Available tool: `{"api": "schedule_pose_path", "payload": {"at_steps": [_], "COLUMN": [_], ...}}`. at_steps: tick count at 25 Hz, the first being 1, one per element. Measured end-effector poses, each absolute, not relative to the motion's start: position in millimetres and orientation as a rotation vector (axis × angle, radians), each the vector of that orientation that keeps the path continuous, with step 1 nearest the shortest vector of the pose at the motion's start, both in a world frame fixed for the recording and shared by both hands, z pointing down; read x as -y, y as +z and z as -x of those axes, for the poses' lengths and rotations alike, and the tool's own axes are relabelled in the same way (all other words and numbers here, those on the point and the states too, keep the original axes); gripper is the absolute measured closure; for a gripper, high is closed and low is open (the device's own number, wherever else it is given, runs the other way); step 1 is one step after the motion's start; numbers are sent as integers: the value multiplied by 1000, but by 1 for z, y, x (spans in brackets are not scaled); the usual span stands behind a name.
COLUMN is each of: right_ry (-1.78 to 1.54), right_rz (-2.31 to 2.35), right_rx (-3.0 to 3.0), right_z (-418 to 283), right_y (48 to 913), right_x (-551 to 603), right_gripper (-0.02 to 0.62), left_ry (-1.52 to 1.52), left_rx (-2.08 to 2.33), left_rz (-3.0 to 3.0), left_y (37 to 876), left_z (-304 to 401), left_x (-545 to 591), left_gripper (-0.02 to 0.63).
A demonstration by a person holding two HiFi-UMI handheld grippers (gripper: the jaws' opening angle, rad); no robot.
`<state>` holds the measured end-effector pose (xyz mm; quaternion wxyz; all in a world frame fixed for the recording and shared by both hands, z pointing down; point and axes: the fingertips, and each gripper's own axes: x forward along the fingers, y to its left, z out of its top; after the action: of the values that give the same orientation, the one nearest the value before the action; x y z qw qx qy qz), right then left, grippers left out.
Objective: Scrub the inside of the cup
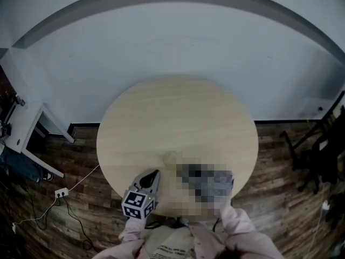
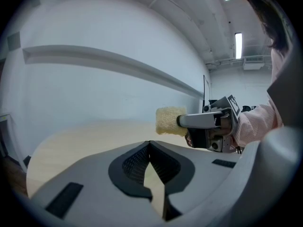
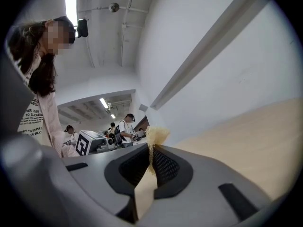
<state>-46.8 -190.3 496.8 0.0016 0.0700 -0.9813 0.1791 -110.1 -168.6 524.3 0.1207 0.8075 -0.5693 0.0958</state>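
Judging from how things lie, we take the scrubbing as not yet begun. Our right gripper (image 3: 152,148) is clamped on a pale yellow, coarse-textured sponge (image 3: 155,135), with its jaws pinched tight on the sponge's near edge so that the rest sticks out past the tips. Seen from our left gripper view, that same right gripper (image 2: 181,121) holds the sponge (image 2: 168,121) in the air above the round table of pale wood (image 2: 71,141), not touching it.

Our left gripper (image 2: 150,145) has its jaws together with nothing between them. In the head view it (image 1: 156,173) sits over the near left part of the table (image 1: 178,112), with its tips aimed toward the sponge (image 1: 170,157), which shows as a small pale lump near the table's middle.

We cannot find the cup in any view. The bare tabletop shows none, and a mosaic patch covers the area around the right gripper in the head view.

So the scrubbing tool is in hand, and that is as far as we see things done. What is left, as we judge it, is nearly everything: getting the cup, steadying it with the empty left gripper, and working the sponge around its inside.
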Motion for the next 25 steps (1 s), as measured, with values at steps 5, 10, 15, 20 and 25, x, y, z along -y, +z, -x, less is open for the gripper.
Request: {"api": "schedule_pose_path", "payload": {"at_steps": [5, 10, 15, 20, 25], "right_ry": [516, 485, 475, 455, 439], "right_rz": [-295, -330, -344, -341, -334], "right_rx": [3093, 3092, 3092, 3101, 3097], "right_z": [33, 22, 14, 14, 16], "right_y": [501, 505, 508, 506, 503], "right_x": [185, 182, 182, 180, 182], "right_gripper": [568, 569, 569, 569, 569], "left_ry": [263, 247, 228, 212, 210], "left_rx": [1664, 1664, 1669, 1679, 1685], "left_rz": [-2372, -2396, -2409, -2403, -2405], "left_y": [522, 519, 516, 514, 511], "left_z": [105, 97, 91, 93, 93], "left_x": [163, 159, 157, 158, 160], "left_gripper": [609, 610, 610, 609, 610]}}
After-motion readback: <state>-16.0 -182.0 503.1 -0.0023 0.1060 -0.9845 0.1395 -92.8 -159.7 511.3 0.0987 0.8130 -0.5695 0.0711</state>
